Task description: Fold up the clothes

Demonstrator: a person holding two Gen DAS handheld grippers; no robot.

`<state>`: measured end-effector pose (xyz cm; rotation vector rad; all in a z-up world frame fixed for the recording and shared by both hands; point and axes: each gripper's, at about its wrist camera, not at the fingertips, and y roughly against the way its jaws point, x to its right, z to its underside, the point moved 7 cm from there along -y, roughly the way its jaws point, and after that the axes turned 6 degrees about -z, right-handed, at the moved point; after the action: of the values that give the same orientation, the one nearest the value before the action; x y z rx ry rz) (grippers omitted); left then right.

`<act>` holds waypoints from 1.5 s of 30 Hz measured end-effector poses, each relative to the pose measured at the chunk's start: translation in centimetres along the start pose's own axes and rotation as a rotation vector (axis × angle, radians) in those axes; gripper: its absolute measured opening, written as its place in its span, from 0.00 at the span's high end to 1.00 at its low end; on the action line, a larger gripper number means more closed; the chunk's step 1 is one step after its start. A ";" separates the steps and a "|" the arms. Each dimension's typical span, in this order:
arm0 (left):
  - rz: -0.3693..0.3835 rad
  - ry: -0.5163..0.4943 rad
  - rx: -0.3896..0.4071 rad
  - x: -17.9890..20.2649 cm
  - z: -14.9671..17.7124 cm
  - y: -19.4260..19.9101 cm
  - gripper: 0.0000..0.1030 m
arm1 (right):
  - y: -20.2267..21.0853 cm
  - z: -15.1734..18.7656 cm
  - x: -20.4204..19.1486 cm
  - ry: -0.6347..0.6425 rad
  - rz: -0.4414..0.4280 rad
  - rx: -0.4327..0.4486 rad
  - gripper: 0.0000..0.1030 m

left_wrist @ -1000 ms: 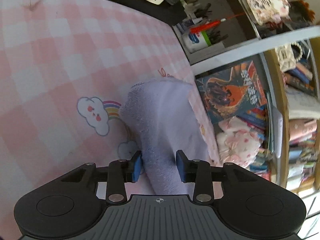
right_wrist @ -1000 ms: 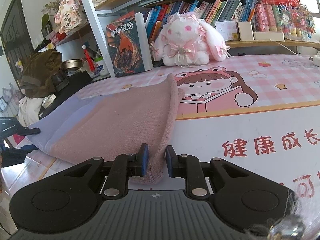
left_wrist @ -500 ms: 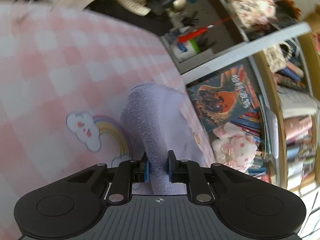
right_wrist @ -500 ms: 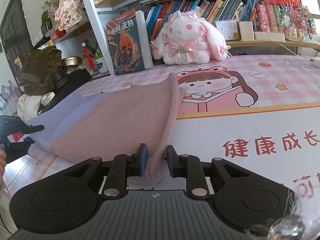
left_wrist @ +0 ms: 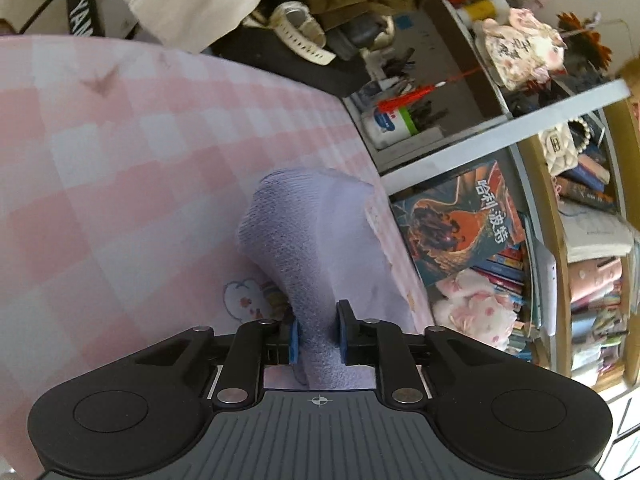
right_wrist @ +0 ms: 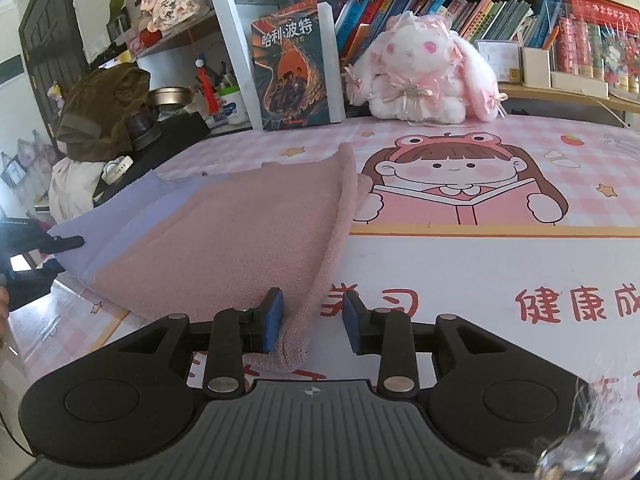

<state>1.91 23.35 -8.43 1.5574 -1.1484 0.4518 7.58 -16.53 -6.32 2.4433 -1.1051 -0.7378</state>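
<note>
Left wrist view: my left gripper point(left_wrist: 317, 334) is clamping a bunched corner of the towel point(left_wrist: 316, 240). Lavender side is showing here, both blue pads are pressing into the cloth, and the jaws have just been easing apart slightly with the fabric still pinched between them. From the gripper the towel is rising in a hump and lying out over the pink checked mat point(left_wrist: 120, 184) covering the bench. A cloud-and-rainbow print point(left_wrist: 244, 300) is sitting just beside the left pad, partly covered by the cloth.

Right wrist view: my right gripper point(right_wrist: 311, 322) is standing released. Its jaws have just been opening, and the rolled pink corner of the towel point(right_wrist: 240, 240) is lying between them. The corner is leaning against the left pad and is clear of the right pad. The towel is lying spread on the bench, pink face up, with a lavender band along its far left edge. That edge is running to the left gripper point(right_wrist: 44, 246), which I'm seeing at the left border of this view. Right of the towel, the cartoon girl print point(right_wrist: 460, 184) is lying flat on the mat. Behind it, at the back of the bench, a plush bunny point(right_wrist: 424, 76) and an upright book point(right_wrist: 296, 72) are sitting against the bookshelf point(right_wrist: 520, 8).
</note>
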 end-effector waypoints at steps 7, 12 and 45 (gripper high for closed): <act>0.012 0.013 0.007 -0.2 -0.2 -0.4 0.80 | 0.1 0.0 -0.2 0.006 0.010 -0.004 0.70; 0.021 -0.014 0.019 -0.1 -0.1 -0.4 0.83 | 0.0 0.0 -0.3 0.011 0.015 -0.006 0.70; 0.015 -0.207 0.098 4.4 -1.2 1.8 0.86 | 2.3 1.7 -2.2 -0.006 -0.094 0.046 0.81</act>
<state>2.74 22.70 -3.64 1.7122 -1.3130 0.3678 3.99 -16.47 -5.85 2.5481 -1.0256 -0.7567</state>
